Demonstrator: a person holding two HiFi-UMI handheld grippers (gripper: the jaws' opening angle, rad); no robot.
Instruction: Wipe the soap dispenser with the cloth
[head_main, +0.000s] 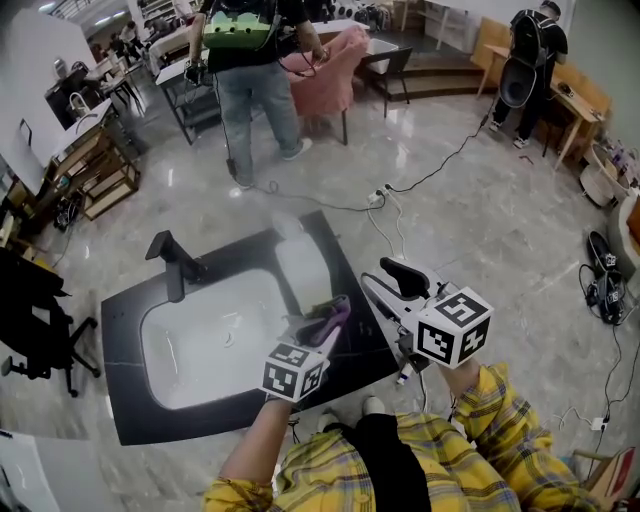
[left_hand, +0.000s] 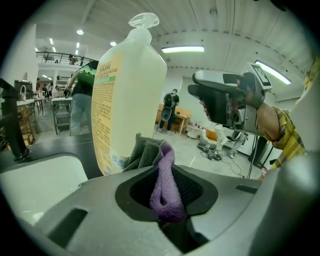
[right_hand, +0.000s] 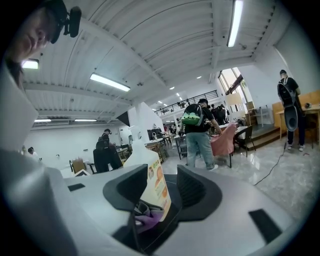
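Fingers (left_hand: 194, 186) of the left gripper (left_hand: 166, 184) pinch a soft, limp cloth (left_hand: 163, 162), purple with grey folds, and its bunched end seems to touch the lower side of the soap dispenser (left_hand: 131, 95). Those of the right gripper (right_hand: 161, 192) stand spread, with the bottle in line with their gap but apart from them. It stands upright on the dark surface (head_main: 345, 352), just beside the white sink (head_main: 200, 345). It is tall, smooth plastic, cream-white with a pump and a yellowish printed label. It probably tips or slides under a sideways rub, so I would steady its middle body
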